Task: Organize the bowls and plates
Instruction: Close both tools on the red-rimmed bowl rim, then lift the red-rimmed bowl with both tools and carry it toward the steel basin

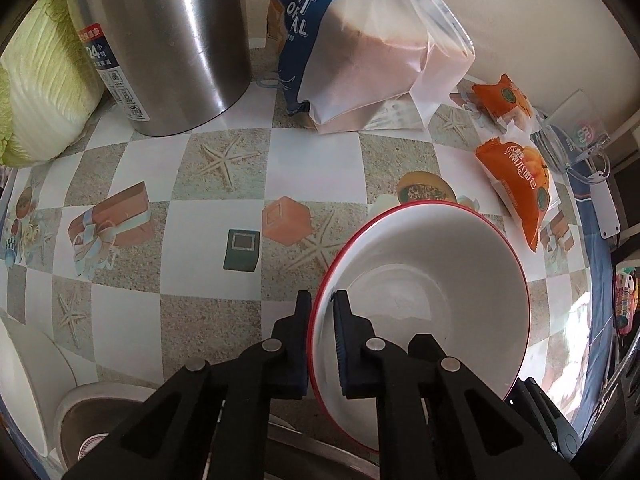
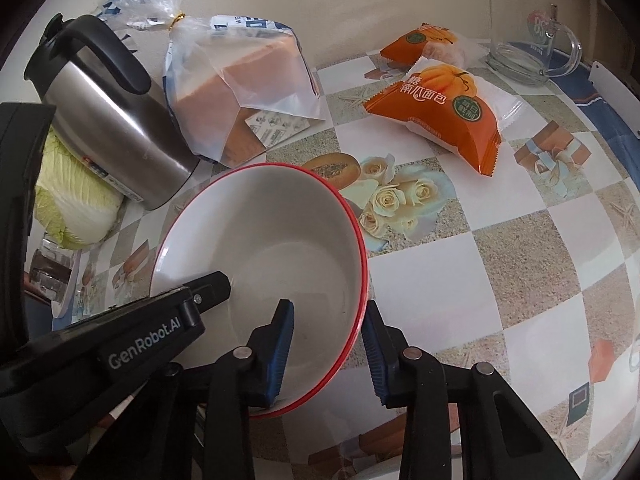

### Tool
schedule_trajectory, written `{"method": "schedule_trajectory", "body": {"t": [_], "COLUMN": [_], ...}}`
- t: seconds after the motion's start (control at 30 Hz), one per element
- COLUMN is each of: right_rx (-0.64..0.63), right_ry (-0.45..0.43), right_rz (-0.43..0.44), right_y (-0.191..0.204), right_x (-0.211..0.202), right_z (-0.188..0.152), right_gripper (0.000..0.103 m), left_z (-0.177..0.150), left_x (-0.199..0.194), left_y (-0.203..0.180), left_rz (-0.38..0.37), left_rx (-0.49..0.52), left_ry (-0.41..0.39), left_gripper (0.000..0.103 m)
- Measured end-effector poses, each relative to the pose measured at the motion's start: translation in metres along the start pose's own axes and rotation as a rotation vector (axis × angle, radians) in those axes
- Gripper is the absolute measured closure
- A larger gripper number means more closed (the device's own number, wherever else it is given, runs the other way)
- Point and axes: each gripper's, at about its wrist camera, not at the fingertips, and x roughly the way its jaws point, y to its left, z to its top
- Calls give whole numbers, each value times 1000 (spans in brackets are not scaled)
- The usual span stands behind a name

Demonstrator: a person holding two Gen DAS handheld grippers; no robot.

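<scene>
A white bowl with a red rim (image 1: 424, 280) is held above the table, tilted. My left gripper (image 1: 322, 304) is shut on its left rim, one finger inside and one outside. In the right wrist view the same bowl (image 2: 272, 240) fills the middle. My right gripper (image 2: 330, 312) straddles the bowl's right rim, its left pad (image 2: 282, 344) inside and its right pad outside with a gap, so it stands open. The left gripper's body (image 2: 132, 344) shows at the bowl's left edge. A white plate (image 1: 20, 380) and a grey-rimmed bowl (image 1: 88, 412) lie at the lower left.
A steel thermos (image 1: 168, 40), a napa cabbage (image 1: 44, 92) and a bagged bread loaf (image 1: 368, 52) stand at the back. Two orange snack packets (image 2: 436, 108) and a glass mug (image 2: 528, 48) lie at the back right. The table carries a checkered printed cloth (image 1: 224, 216).
</scene>
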Motion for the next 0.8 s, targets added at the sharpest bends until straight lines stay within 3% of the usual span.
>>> {"method": "schedule_trajectory", "body": {"t": [0.5,0.8], "right_rx": [22,7], "right_ry": [-20,-54], "right_rz": [26,28], "right_y": [-5,-2], "right_x": [-6,-39], "right_z": [2,6], "right_gripper": [68,68], "left_z": [-7,-16], "left_x": [-11,-51], "left_y": [0,-5], "left_rz": [-36,-65], "left_rx": [-16,-11], "left_ry": [-49,-141], "left_gripper": [92,92]}}
